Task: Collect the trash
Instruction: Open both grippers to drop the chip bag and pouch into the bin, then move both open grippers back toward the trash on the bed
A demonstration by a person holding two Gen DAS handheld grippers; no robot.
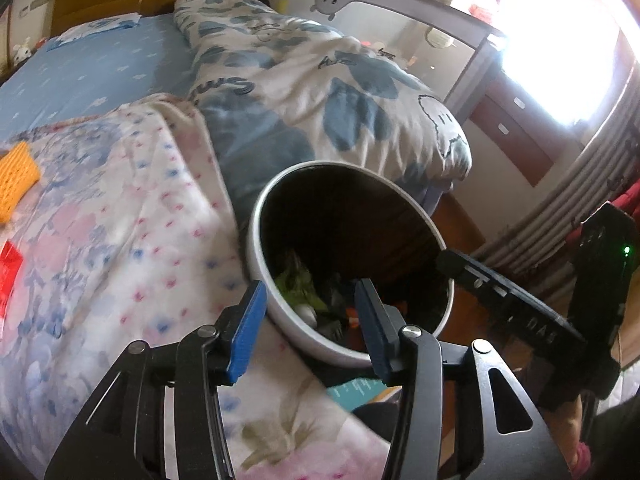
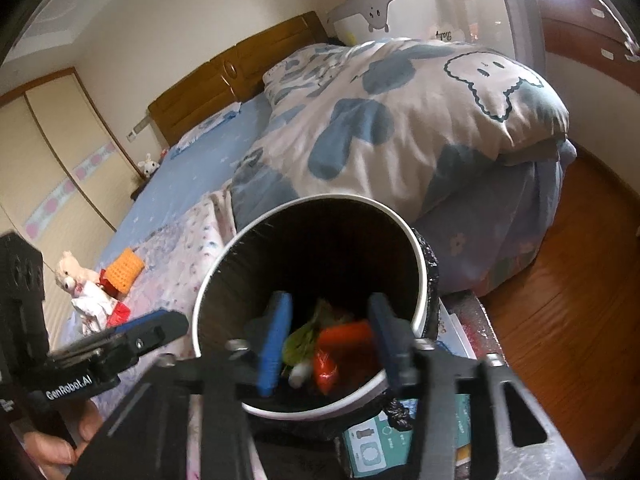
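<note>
A bedroom is shown, its wooden-headboard bed (image 2: 208, 128) covered by one blue-and-white cloud-print duvet (image 2: 400, 120). Against the bed's edge one white round bin with black liner (image 2: 224, 264) is seen, holding green leaves, an orange carrot and red wrapper (image 2: 326, 372). Both tools, left (image 1: 310, 328) and right (image 2: 330, 344), are released above it, nothing gripped. "GenRobot.AI" is read on the left.

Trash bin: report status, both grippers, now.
Left gripper and right gripper open, empty, over round white black-lined trash bin. Green leafy scraps and red wrapper inside. Nothing blocking.
</note>
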